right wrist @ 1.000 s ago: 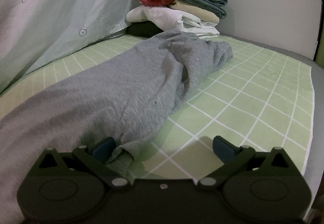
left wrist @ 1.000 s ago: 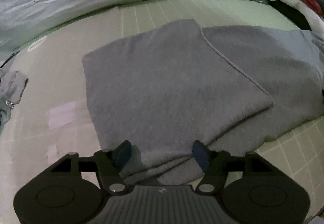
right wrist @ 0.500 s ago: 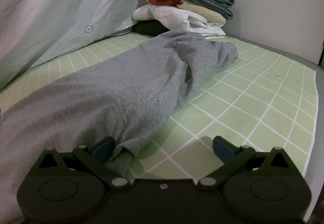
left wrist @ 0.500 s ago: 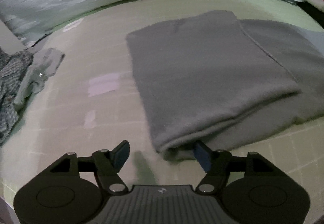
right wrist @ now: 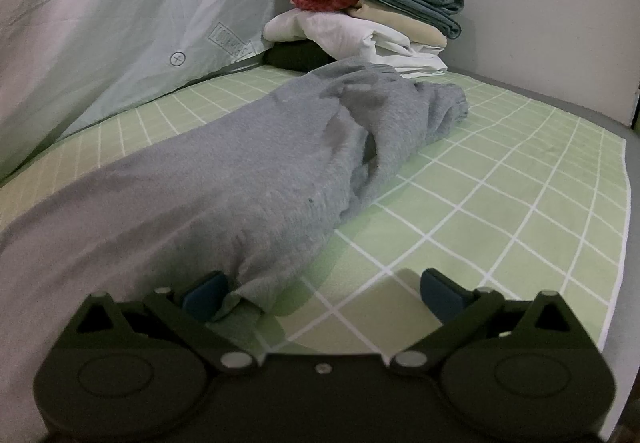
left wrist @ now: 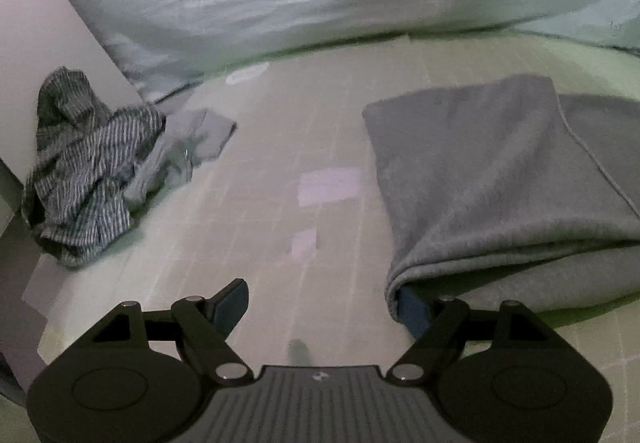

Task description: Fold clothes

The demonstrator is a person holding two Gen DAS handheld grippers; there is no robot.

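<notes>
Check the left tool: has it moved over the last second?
Yes. The left tool slid left: the grey garment now sits far right, and the striped clothes have come into view.

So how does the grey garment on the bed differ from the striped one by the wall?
The grey garment lies flat and partly folded on the green checked sheet; the striped garment sits crumpled in a heap. The grey one is plain, the striped one has fine light and dark lines. The left gripper has one finger under the grey garment's edge; nothing touches the striped one. Both lie on the bed.
</notes>
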